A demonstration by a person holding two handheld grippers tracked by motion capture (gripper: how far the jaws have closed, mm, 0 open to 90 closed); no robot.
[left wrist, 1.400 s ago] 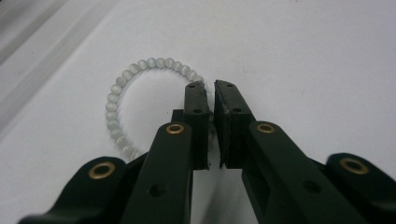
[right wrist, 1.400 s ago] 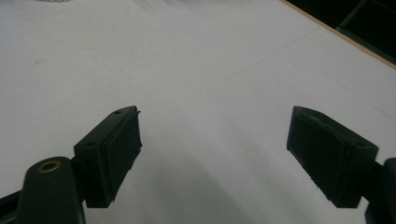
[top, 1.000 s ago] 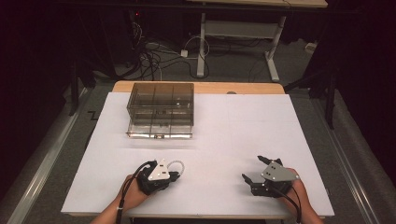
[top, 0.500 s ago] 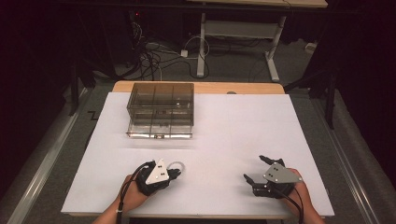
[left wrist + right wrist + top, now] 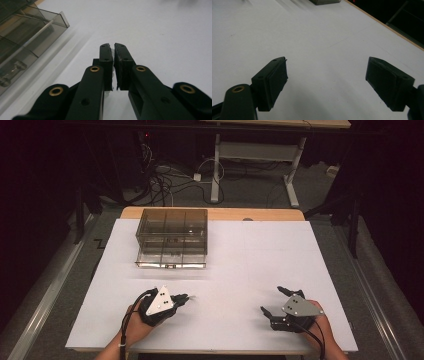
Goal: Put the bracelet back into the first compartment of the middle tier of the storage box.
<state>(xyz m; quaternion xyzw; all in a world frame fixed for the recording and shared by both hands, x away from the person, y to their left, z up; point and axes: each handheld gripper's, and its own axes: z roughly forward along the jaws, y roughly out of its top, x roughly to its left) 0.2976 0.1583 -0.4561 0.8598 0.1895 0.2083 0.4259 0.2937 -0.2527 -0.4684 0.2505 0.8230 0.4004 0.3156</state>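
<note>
My left gripper (image 5: 186,297) hovers low over the white table (image 5: 250,250) at the front left, pointing right. In the left gripper view its jaws (image 5: 114,51) are closed on a small pale, see-through thing (image 5: 114,73); what it is I cannot tell. My right gripper (image 5: 271,300) rests at the front right, held by a hand. Its jaws stand wide open with nothing but bare table between the pads (image 5: 275,80). A smoky clear compartment box (image 5: 172,237) sits at the far left of the table and appears at the left edge of the left gripper view (image 5: 25,42).
The table's wooden far edge (image 5: 215,213) shows beyond the white sheet. Behind it are floor cables (image 5: 165,180) and a desk frame (image 5: 260,155). A small metal part (image 5: 11,72) lies inside the box. Open white surface lies between the grippers and the box.
My left gripper has lifted slightly off the table with its jaws still closed. The right gripper has stayed where it was, open.
</note>
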